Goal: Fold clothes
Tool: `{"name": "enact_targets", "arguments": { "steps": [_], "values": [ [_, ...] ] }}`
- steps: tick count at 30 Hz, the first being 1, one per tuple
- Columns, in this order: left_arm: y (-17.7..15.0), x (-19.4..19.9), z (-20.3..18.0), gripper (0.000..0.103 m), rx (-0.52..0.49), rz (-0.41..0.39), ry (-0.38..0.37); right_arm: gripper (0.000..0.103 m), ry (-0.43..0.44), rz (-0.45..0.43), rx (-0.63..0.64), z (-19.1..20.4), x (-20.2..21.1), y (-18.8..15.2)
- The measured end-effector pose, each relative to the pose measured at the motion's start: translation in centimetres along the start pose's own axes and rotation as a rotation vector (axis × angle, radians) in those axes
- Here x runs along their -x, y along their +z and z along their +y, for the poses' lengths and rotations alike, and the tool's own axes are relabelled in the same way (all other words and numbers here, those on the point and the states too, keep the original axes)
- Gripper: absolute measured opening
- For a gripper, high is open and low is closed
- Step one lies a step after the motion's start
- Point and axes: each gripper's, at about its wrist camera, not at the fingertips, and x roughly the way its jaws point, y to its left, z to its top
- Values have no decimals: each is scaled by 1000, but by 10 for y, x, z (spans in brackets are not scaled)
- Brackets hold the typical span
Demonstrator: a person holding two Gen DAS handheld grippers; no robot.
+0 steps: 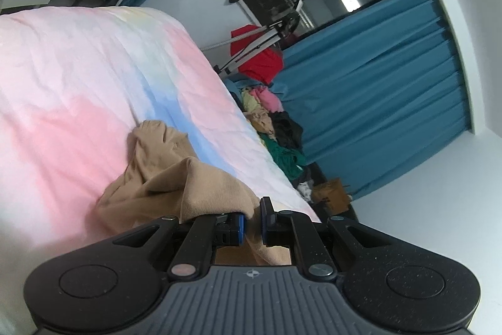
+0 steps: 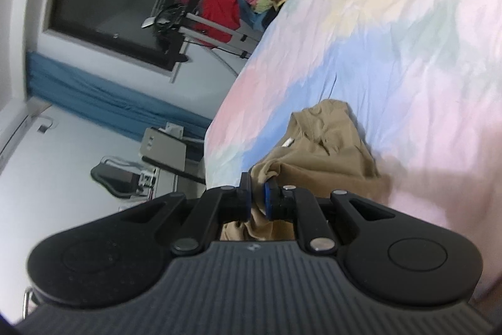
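While both tongs pinch it, tan garment (image 1: 175, 178) hangs bunched.

Tan garment (image 1: 163, 178), pastel pink-blue-yellow bedsheet (image 1: 78, 68), teal curtains (image 1: 392, 83)

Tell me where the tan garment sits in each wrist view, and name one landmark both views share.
Left wrist view: tan garment lies lower centre on the pastel bedspread, running into the left gripper.
Right wrist view: the garment sits centre, right of middle, pinched in the right gripper.
Shared landmark: the red cloth on the stand by the dark window.
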Motion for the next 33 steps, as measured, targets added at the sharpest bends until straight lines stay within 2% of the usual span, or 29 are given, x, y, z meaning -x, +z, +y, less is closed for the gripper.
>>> {"name": "enact_targets", "arguments": {
  "steps": [6, 12, 17, 23, 26, 28, 30, 32, 33],
  "values": [
    [34, -77, 4, 11, -28, 0, 71, 11, -35, -12, -30, -6, -72, 27],
    [53, -142, 24, 12, -109, -6, 133, 11, -16, 4, -18, -25, -143, 44],
    [51, -176, 47, 12, -157, 15, 193, 12, -41, 54, 10, -51, -187, 53],
    [48, -201, 51, 15, -230, 10, 235, 13, -69, 77, 62, -62, -208, 54],
    [46, -203, 51, 23, -262, 23, 244, 13, -79, 75, 85, -59, -209, 52],
    [47, -204, 52, 34, -263, 34, 227, 14, -80, 72, 101, -58, -209, 51],
    [47, -204, 50, 50, -271, 42, 209, 17, -76, 66, 130, -56, -206, 49],
    [45, -202, 48, 59, -286, 45, 205, 24, -64, 56, 158, -53, -202, 47],
    [44, -200, 45, 67, -295, 46, 205, 38, -53, 49, 172, -52, -200, 46]
  ]
}}
